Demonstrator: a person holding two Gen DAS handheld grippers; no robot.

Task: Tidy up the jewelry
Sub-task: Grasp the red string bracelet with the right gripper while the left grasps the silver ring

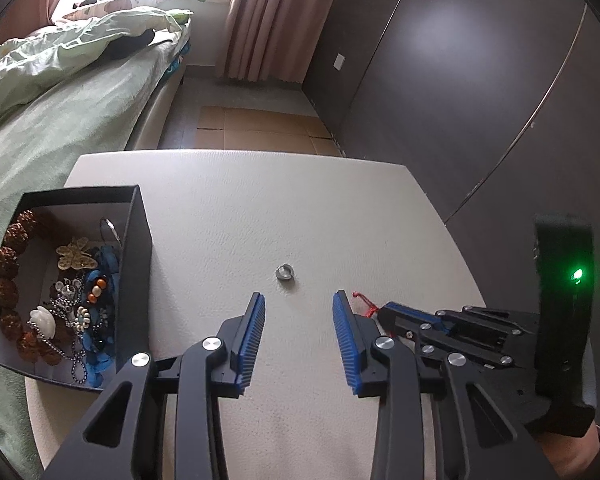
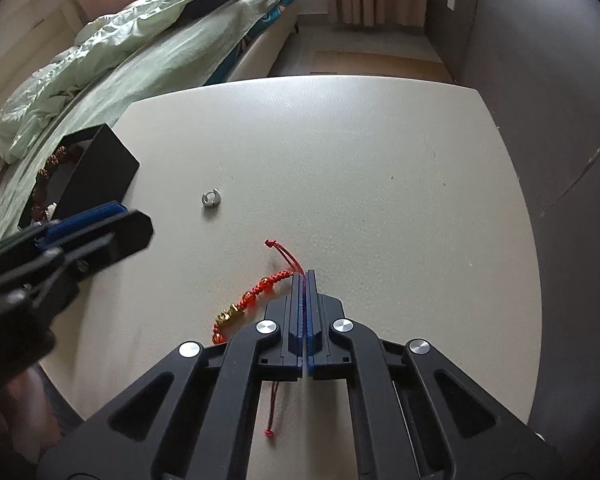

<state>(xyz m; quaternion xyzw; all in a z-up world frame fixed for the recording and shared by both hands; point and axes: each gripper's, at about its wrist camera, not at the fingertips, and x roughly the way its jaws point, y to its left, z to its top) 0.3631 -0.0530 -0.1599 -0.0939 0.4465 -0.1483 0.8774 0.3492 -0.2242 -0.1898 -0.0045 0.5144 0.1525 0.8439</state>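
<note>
A black box (image 1: pixel 140 248) at the table's left edge holds several pieces of jewelry: brown bead bracelet, chains, blue pieces. It also shows in the right wrist view (image 2: pixel 100 168). A small silver ring (image 1: pixel 285 272) lies on the white table (image 1: pixel 260 208), just ahead of my open, empty left gripper (image 1: pixel 299 302); the ring also shows in the right wrist view (image 2: pixel 210 199). My right gripper (image 2: pixel 305 276) is shut on the cord of a red beaded bracelet (image 2: pixel 256 294), which lies on the table to its left. The red cord (image 1: pixel 364 304) peeks out beside my right gripper (image 1: pixel 384 312) in the left wrist view.
A bed with green bedding (image 1: pixel 60 92) runs along the table's left side. Dark wardrobe doors (image 1: pixel 460 100) stand to the right. My left gripper (image 2: pixel 112 220) appears at the left of the right wrist view, beside the box.
</note>
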